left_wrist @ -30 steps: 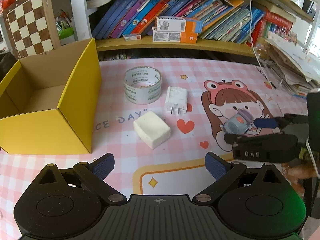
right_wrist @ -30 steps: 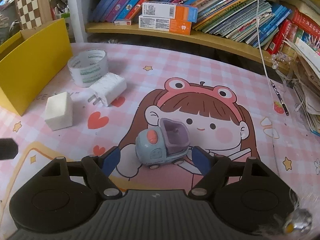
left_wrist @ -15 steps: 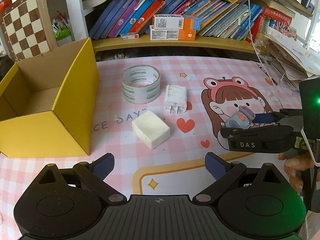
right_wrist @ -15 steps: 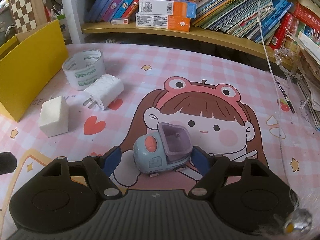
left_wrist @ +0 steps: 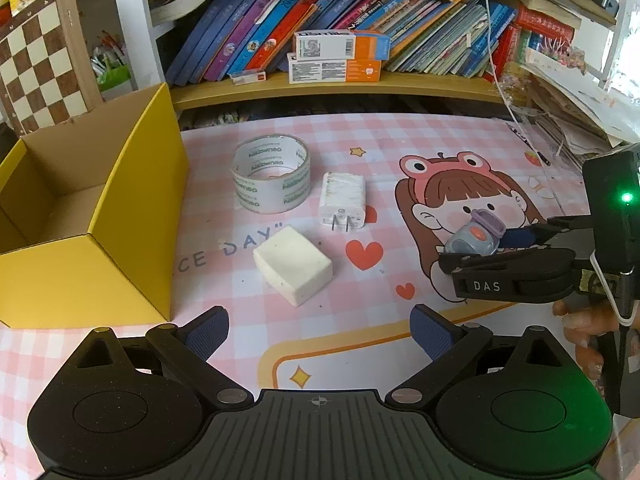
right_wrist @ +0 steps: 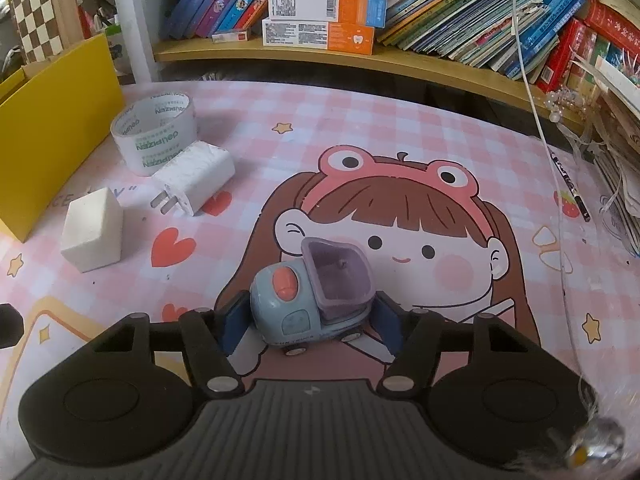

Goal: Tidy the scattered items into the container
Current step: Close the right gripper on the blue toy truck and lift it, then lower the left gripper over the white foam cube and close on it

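A small blue toy truck [right_wrist: 310,304] with a purple bucket stands on the pink checked mat. My right gripper [right_wrist: 310,326] is shut on it, one pad on each side; it shows from the side in the left wrist view [left_wrist: 474,240]. My left gripper [left_wrist: 320,330] is open and empty above the mat's near edge. Ahead of it lie a white foam block [left_wrist: 294,264], a white charger plug [left_wrist: 343,200] and a roll of clear tape [left_wrist: 272,178]. The open yellow box [left_wrist: 136,208] stands at the left with nothing seen inside.
A bookshelf with books and two orange-and-white cartons [left_wrist: 340,58] runs along the back. A chessboard [left_wrist: 36,68] leans at the far left. Stacked papers [left_wrist: 580,108] and a pen [right_wrist: 570,186] lie at the right edge. A white cable [right_wrist: 532,80] hangs down.
My right gripper's pads have closed in from either side onto the toy truck. The left gripper has stayed open and drawn back slightly.
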Motion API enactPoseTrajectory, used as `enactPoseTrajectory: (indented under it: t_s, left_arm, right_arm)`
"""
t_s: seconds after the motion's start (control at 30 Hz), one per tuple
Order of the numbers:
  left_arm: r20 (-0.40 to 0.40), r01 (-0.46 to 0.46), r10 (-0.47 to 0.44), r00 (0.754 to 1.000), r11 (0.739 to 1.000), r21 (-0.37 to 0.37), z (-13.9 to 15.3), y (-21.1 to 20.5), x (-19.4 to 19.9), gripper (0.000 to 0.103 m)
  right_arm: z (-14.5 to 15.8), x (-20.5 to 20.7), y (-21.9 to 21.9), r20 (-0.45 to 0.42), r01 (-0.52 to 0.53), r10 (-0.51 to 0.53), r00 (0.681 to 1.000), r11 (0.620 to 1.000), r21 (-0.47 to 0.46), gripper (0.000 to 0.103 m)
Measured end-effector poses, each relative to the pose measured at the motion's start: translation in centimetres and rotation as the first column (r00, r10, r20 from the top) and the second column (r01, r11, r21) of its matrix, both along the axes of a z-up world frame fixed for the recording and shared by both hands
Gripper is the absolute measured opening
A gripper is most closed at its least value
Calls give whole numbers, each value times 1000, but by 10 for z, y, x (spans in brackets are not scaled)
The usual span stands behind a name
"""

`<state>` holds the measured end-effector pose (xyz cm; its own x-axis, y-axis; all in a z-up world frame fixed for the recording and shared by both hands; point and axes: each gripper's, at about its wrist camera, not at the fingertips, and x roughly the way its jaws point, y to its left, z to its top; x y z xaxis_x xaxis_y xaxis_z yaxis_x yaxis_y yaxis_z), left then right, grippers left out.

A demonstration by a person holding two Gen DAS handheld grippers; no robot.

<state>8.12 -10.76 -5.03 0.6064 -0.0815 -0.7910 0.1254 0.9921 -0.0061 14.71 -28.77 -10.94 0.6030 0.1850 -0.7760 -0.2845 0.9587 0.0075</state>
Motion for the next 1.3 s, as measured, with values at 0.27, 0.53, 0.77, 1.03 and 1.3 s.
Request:
enactPoseTrajectory:
  t_s: [0.27, 0.53, 0.77, 1.03, 1.3]
  left_arm:
    - [13, -2, 2, 1000, 1000, 2, -2, -1, 3, 98]
    - [44, 25, -26, 999, 999, 34, -6, -8, 10, 98]
    - [49, -6, 3, 999, 998, 60, -22, -2, 28, 97]
    - [35, -85, 83, 996, 995, 53, -43, 6, 53, 97]
    - [18, -134, 134, 991, 991, 25, -52, 13, 64, 89]
  right_arm:
    - [3, -3, -2, -3, 8, -8, 1000, 999, 36, 62]
    - [16, -15, -6, 4, 24, -24, 1000, 997, 72, 62]
    - [23, -25, -14, 1, 57, -57, 998, 994, 92, 62]
    - [28, -35, -18, -3, 70, -70, 998, 993, 100, 62]
    - [29, -47, -8, -13, 37, -36, 999, 993, 110, 62]
